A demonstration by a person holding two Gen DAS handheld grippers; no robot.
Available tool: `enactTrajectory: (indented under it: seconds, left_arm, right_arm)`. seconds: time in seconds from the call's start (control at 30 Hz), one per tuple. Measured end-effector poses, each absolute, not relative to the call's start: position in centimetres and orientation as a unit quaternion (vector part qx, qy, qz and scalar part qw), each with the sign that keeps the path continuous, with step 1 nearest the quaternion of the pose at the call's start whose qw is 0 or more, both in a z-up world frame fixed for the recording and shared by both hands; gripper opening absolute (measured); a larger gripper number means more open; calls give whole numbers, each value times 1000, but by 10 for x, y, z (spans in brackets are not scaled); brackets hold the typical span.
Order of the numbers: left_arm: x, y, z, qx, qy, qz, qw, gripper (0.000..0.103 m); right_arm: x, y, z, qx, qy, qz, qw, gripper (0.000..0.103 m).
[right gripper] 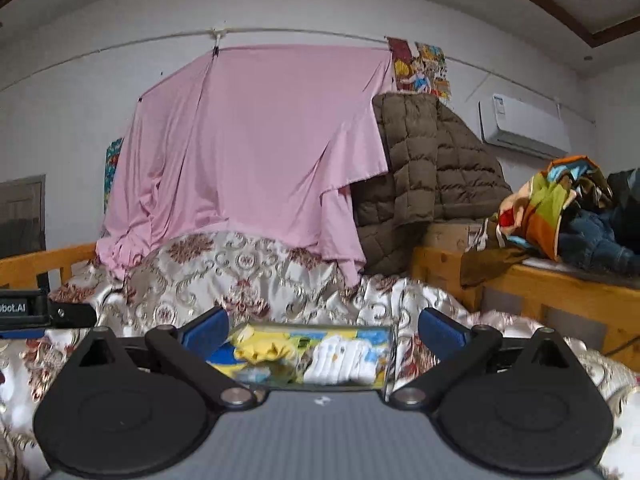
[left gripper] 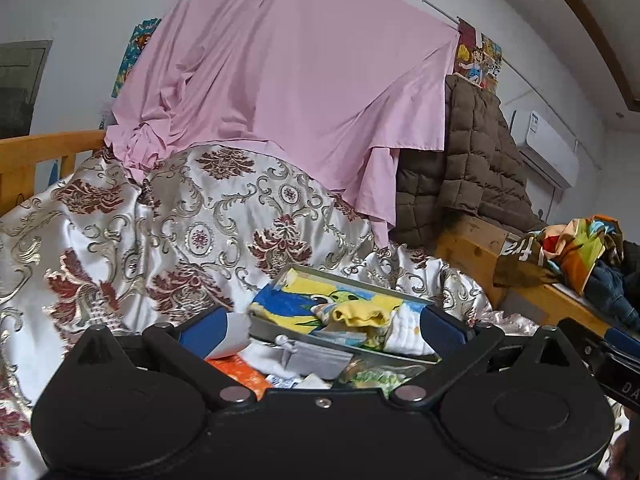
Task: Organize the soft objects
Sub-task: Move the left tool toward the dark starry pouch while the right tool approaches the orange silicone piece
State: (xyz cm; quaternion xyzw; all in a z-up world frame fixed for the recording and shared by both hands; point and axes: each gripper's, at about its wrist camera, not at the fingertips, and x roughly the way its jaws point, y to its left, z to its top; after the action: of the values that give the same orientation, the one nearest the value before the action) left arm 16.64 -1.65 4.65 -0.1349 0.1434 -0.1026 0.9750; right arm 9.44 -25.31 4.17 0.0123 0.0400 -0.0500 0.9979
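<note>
Left gripper (left gripper: pixel 334 330): we see its blue-padded fingers (left gripper: pixel 202 332) spread wide, low in the left wrist frame; nothing sits clamped between them. A white piece lies against the inner face of the left finger, though we cannot tell whether it touches.

Right gripper (right gripper: pixel 322 330): we see it spread equally wide, low in the right wrist frame, holding nothing; the tray lies between and beyond the fingers.

Tray (left gripper: pixel 352 280): a shallow grey tray with a blue-and-yellow picture on its floor rests on the patterned satin bedspread (left gripper: pixel 120 232). In the left wrist frame its long axis runs from centre to lower right; in the right wrist frame it lies straight across.

Yellow socks (left gripper: pixel 360 314): bunched in the tray, left of the white ones in both views.

White socks (right gripper: pixel 344 360): folded, in the tray's right part.

Loose pile: grey cloth (left gripper: pixel 316 360) and an orange packet (left gripper: pixel 240 374) lie just in front of the tray, bottom centre of the left wrist frame.

Pose: we judge both grippers level, aimed at the pink sheet (right gripper: pixel 248 152); the left gripper's body shows at the right wrist frame's left edge.
</note>
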Motion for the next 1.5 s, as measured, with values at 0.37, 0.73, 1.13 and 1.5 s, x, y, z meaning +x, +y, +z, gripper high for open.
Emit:
enactTrajectory:
  seconds: [0.37,0.73,1.13,1.5]
  left_arm:
    - [162,-9,4,-90,173,-108,975,102]
    - [168,-37,-32,4,209,-161,965,102]
    - [199,-59,-35,101,221,-219,945,102]
    - [228,-90,-40,240,223,-300,896,102]
  right_arm:
    - [83,-237,4,-13,156,-52,986,103]
    - [101,-243,-12,-5,226,-54,973,103]
    - [115,-236,-24,-54,241,-21,969,103]
    - [153,-252,-46,-180,249,-26,951,103]
